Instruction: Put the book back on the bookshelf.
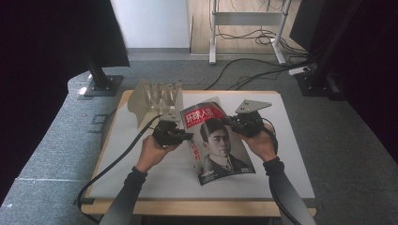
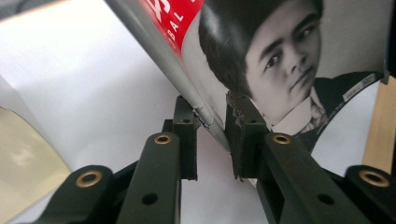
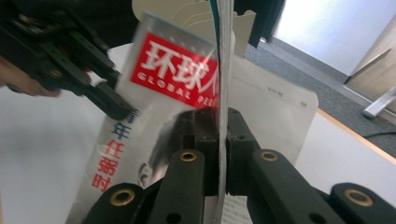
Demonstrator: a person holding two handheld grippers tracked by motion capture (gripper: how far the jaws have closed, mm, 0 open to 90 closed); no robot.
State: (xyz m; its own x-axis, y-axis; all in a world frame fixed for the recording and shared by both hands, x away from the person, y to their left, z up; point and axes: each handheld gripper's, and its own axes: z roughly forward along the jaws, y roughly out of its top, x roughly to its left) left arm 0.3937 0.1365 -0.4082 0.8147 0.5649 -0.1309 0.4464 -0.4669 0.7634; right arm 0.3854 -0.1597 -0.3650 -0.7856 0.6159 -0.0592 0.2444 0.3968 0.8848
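A magazine (image 1: 218,140) with a red title block and a man's portrait on its cover is raised off the white table top (image 1: 291,154), tilted, between both grippers. My left gripper (image 1: 187,137) grips its left, spine edge. In the left gripper view the jaws (image 2: 212,109) pinch that edge of the magazine (image 2: 280,56). My right gripper (image 1: 233,123) holds the upper right edge. In the right gripper view its jaws (image 3: 222,116) are shut on the thin edge of the magazine (image 3: 173,79), and the left gripper (image 3: 112,105) shows at the far side.
A beige slotted file holder (image 1: 157,101) stands at the table's back left, just behind the magazine. The wooden table edge (image 1: 202,206) runs along the front. Black stand bases (image 1: 101,85) and cables (image 1: 253,70) lie on the floor beyond the table.
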